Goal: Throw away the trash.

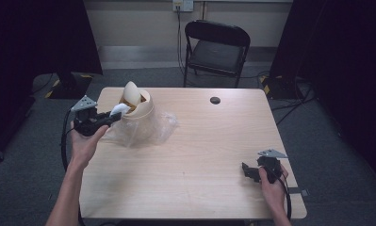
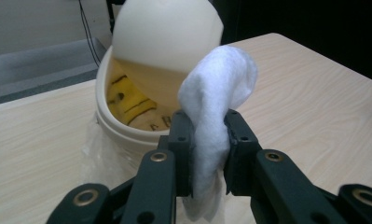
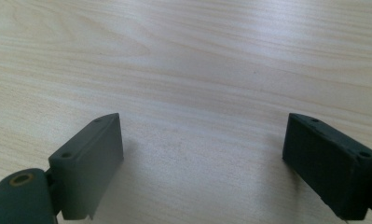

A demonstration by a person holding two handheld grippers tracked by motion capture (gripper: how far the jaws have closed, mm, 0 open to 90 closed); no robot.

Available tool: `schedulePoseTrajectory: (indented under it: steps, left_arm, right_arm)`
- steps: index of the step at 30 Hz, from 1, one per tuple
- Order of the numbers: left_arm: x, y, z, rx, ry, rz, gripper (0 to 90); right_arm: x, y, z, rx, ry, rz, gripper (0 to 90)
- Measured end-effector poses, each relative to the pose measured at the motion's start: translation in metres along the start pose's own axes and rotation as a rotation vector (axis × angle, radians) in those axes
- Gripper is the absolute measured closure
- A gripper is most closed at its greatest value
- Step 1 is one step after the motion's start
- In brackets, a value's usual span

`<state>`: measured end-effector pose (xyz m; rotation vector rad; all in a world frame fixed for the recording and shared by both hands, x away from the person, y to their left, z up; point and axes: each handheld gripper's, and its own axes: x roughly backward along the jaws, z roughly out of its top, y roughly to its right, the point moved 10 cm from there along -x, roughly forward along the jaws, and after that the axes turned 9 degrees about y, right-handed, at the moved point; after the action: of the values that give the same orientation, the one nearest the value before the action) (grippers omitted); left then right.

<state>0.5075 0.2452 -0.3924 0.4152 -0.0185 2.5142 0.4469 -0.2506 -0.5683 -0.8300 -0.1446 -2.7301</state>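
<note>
The left gripper (image 2: 207, 154) is pinching a crumpled white tissue (image 2: 216, 107) between its jaws, just beside the rim of the cream plastic bin with a tilted swing lid (image 1: 139, 110) (a yellow item is lying inside). The right gripper (image 3: 202, 163) is resting wide apart over the pale wooden table (image 1: 200, 155), well apart from the bin.

The table (image 1: 190, 155) is evenly lit from above, while the room around it is left dark. Soft shadows are cast under the right gripper (image 3: 202, 154). The near jaws are blurred in both gripper views.
</note>
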Motion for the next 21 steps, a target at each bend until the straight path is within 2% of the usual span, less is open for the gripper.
schedulePoseTrajectory:
  steps: [5,9,17,21]
  left_arm:
    - [-0.005,-0.011,0.003,-0.01,-0.032,0.015,76.3]
    - [-0.012,-0.022,0.001,0.003,-0.064,0.023,76.3]
    - [-0.029,-0.025,-0.002,0.036,-0.059,0.01,76.3]
    - [-0.039,-0.026,-0.006,0.043,-0.078,0.007,76.3]
  right_arm:
    - [0.0,0.0,0.0,0.0,0.001,0.0,11.2]
    - [0.0,0.0,0.0,0.0,0.0,0.0,11.2]
    - [0.0,0.0,0.0,0.0,0.0,0.0,11.2]
    - [0.0,0.0,0.0,0.0,0.001,0.0,11.2]
